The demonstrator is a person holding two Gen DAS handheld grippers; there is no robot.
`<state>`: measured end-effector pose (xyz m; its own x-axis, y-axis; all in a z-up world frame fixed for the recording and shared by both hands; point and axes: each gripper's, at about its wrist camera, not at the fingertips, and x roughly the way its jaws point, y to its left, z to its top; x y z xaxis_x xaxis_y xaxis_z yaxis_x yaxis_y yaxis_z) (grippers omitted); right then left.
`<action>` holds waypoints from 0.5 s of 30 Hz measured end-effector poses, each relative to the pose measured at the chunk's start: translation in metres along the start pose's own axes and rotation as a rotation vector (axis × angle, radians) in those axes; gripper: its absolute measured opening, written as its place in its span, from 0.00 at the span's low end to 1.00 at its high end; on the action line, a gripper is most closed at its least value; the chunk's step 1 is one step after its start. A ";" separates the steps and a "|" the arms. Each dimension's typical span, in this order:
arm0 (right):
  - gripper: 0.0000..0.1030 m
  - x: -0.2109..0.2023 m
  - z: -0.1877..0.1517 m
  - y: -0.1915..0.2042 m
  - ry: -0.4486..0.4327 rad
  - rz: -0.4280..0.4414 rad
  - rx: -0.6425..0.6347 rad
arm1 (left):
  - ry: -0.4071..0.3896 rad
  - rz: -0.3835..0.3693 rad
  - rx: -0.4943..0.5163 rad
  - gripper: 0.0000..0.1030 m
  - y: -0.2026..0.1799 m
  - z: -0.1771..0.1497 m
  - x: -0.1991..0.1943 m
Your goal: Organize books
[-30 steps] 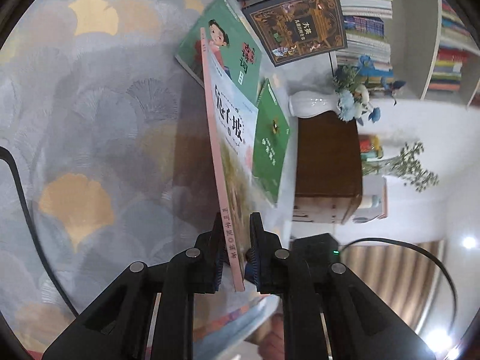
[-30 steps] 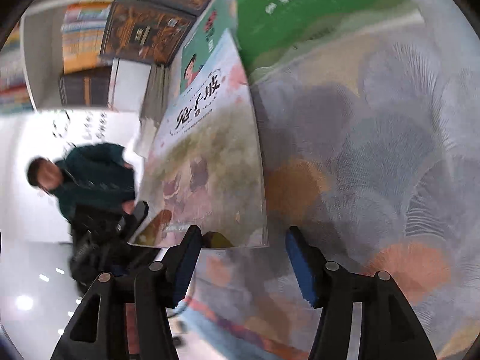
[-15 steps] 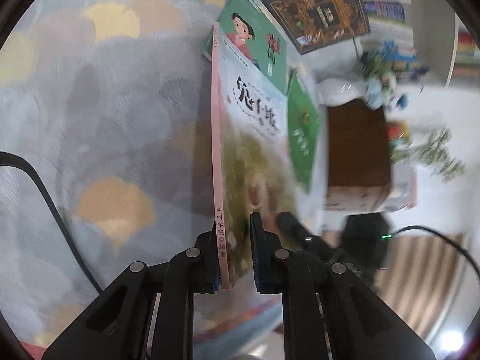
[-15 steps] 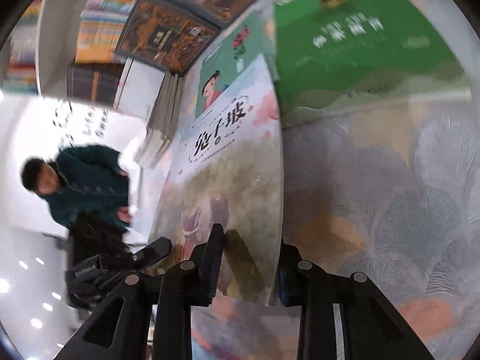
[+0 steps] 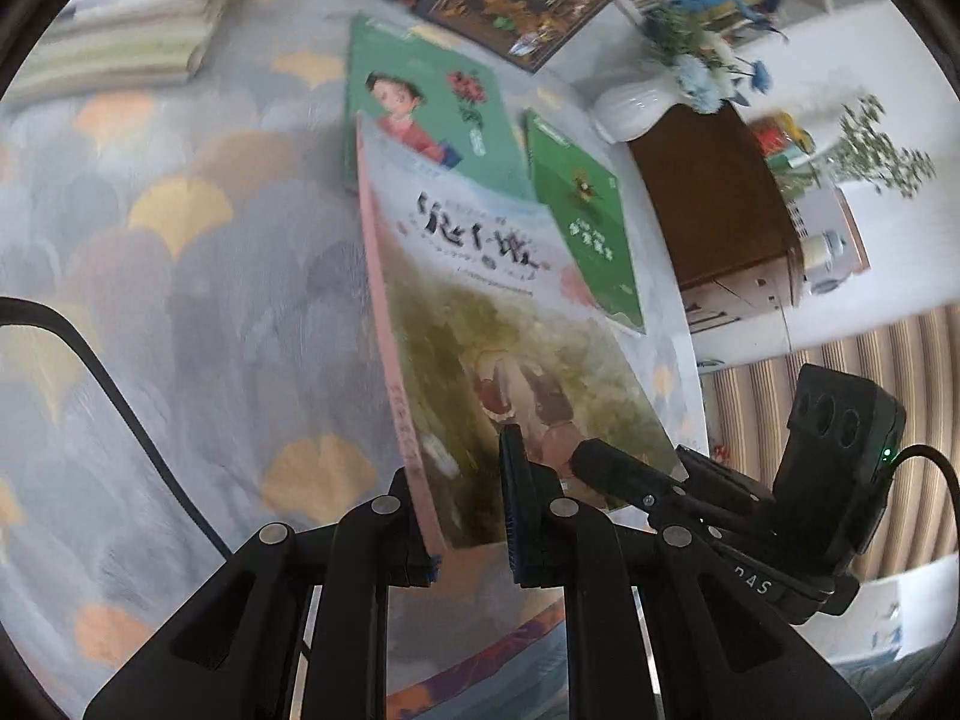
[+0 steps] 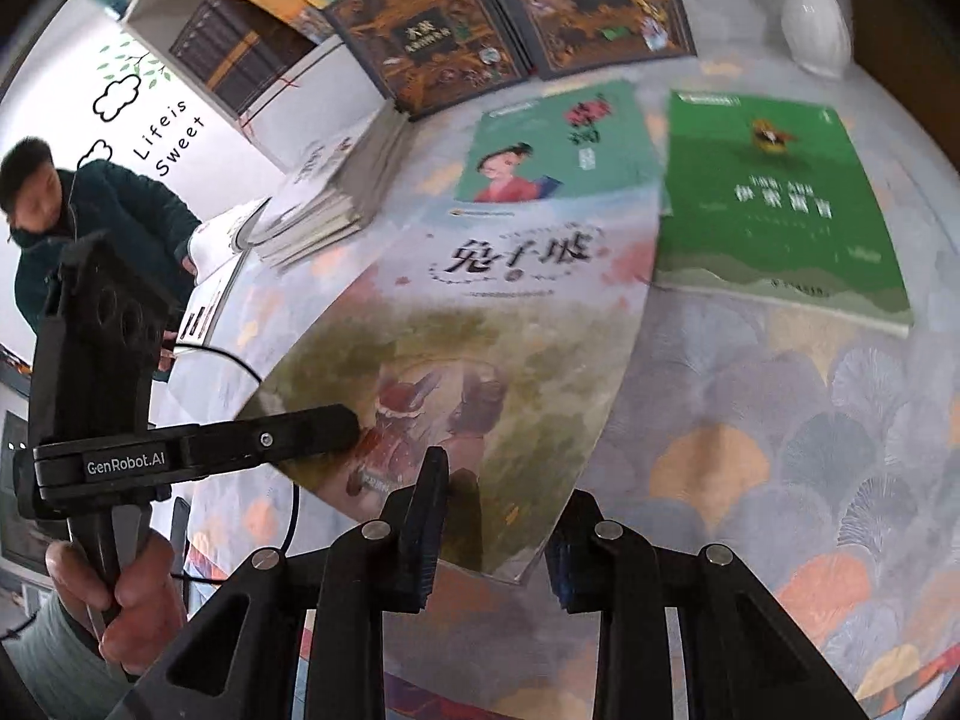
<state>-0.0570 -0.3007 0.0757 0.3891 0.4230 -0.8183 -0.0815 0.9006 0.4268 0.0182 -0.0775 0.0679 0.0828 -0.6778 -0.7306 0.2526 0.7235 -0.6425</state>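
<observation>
Both grippers have hold of the same book. Left gripper (image 5: 468, 516) is clamped tight on the pale illustrated book (image 5: 510, 372) at its pink spine edge, near the bottom corner; fingers (image 5: 513, 516) almost fully together with only the book's thickness between them. Right gripper (image 6: 492, 531) is closed on the opposite bottom corner of that book (image 6: 480, 360); its jaws have just been closing and the cover now sits pinched between the fingers (image 6: 429, 516). Book is lifted off the counter (image 5: 180, 300), tilted, cover facing up and toward the right-wrist camera.

Counter wears a grey cloth with a ginkgo-leaf print. Lying flat on it beyond the held book: a green book with a girl on the cover (image 6: 552, 144), partly covered in view by the held one, and just beside it toward the right edge a brighter green book (image 6: 774, 198). Toward the far edge, two dark ornate books (image 6: 510, 12) side by side. Stack of pale books (image 6: 324, 198) near the far left corner. White vase (image 6: 816, 18) with blue flowers at the far right corner. A bystander in a dark jacket (image 6: 90, 228) stands past the left edge.
</observation>
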 end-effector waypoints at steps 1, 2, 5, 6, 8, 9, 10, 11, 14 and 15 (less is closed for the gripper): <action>0.28 0.000 0.000 0.004 -0.004 0.000 -0.005 | -0.003 -0.005 0.013 0.11 0.001 0.001 -0.003; 0.28 0.002 0.003 0.013 -0.003 -0.003 -0.021 | -0.001 -0.009 0.022 0.11 0.003 0.004 -0.005; 0.28 0.015 0.008 0.038 0.005 -0.048 -0.076 | 0.019 -0.001 0.030 0.12 0.015 0.010 -0.006; 0.28 0.019 0.009 0.042 0.012 -0.053 -0.077 | 0.027 -0.013 0.019 0.12 0.023 0.012 -0.006; 0.28 0.028 0.010 0.043 0.028 -0.049 -0.041 | 0.042 -0.036 0.000 0.12 0.035 0.015 -0.007; 0.28 0.028 0.011 0.043 0.022 -0.038 -0.020 | 0.040 -0.041 0.005 0.12 0.038 0.015 -0.010; 0.28 0.027 0.012 0.045 0.009 -0.038 -0.012 | 0.036 -0.048 0.016 0.12 0.039 0.015 -0.012; 0.28 0.026 0.012 0.048 -0.003 -0.050 -0.018 | 0.032 -0.055 0.031 0.12 0.038 0.016 -0.015; 0.28 0.024 0.014 0.069 -0.036 -0.136 -0.093 | 0.027 -0.051 0.104 0.12 0.032 0.021 -0.023; 0.28 0.024 0.015 0.077 -0.040 -0.167 -0.122 | 0.028 -0.047 0.129 0.12 0.030 0.023 -0.026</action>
<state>-0.0403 -0.2227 0.0942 0.4427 0.2645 -0.8568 -0.1220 0.9644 0.2347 0.0459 -0.0417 0.0730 0.0418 -0.7057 -0.7073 0.3773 0.6667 -0.6428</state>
